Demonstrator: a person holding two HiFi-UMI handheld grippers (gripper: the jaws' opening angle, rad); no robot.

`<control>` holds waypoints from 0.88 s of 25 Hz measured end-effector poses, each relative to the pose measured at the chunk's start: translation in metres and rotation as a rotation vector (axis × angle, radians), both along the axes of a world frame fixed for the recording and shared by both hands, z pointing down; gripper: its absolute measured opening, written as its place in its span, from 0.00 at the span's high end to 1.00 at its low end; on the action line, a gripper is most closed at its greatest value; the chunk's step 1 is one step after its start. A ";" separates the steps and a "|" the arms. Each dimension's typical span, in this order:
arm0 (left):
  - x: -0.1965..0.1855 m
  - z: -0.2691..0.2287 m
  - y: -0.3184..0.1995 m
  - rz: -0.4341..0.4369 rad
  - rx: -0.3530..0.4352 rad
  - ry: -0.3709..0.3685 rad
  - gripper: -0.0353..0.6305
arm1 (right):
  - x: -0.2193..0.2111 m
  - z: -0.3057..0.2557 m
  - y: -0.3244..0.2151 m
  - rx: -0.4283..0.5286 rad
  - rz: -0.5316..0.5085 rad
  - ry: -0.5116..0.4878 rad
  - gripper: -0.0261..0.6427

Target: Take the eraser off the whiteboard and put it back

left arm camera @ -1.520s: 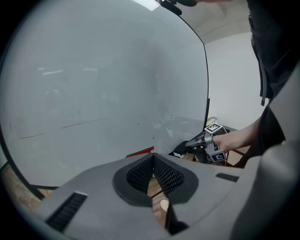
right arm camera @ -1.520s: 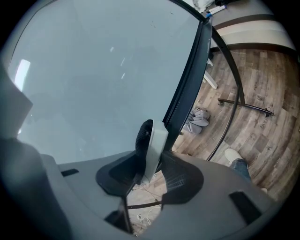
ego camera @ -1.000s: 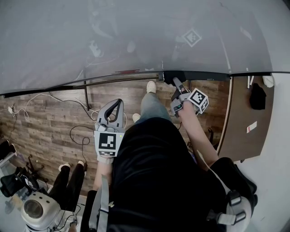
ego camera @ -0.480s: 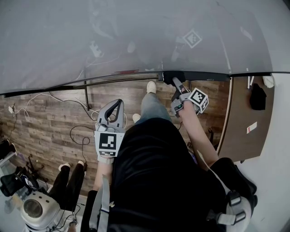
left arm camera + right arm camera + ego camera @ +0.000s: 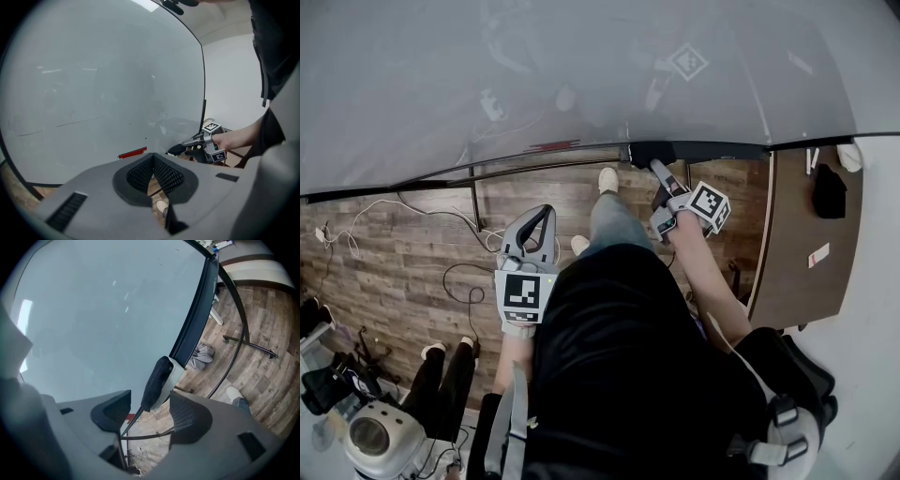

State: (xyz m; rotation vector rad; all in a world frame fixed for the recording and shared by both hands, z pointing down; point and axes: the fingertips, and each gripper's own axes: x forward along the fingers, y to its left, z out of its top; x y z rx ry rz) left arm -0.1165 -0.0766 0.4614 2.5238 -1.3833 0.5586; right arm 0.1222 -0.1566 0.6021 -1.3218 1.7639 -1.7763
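Note:
The eraser [image 5: 158, 378], black felt on a white back, sits against the whiteboard [image 5: 103, 310] just above its dark bottom frame. My right gripper [image 5: 150, 401] stands open, with the eraser's lower end between its pads [image 5: 190, 416] and no pad pressing on it. The head view shows the eraser [image 5: 651, 154] as a dark block at the board's lower edge, with the right gripper [image 5: 659, 175] just below it. My left gripper [image 5: 546, 212] hangs lower and to the left, away from the board; its jaws are shut on nothing [image 5: 152, 161]. The left gripper view also catches the right gripper [image 5: 199, 140].
A red strip [image 5: 132, 153] lies along the board's bottom edge. A brown table [image 5: 792, 262] stands at the right with a black thing [image 5: 828, 192] on it. Cables [image 5: 394, 202] trail over the wooden floor. The board's stand legs [image 5: 248, 345] and a grey cloth [image 5: 202, 356] are below the board.
The right gripper has eased slightly back from the eraser, which stays on the board. The left gripper has kept still.

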 end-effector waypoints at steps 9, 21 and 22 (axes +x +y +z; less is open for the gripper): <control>0.010 -0.007 0.012 0.030 0.022 0.014 0.94 | -0.010 -0.039 0.023 0.117 -0.086 0.071 0.70; 0.025 -0.014 0.033 0.067 0.047 0.033 0.94 | -0.021 -0.104 0.059 0.377 -0.218 0.372 0.91; 0.025 -0.015 0.035 0.067 0.050 0.036 0.94 | -0.023 -0.109 0.062 0.402 -0.233 0.401 0.91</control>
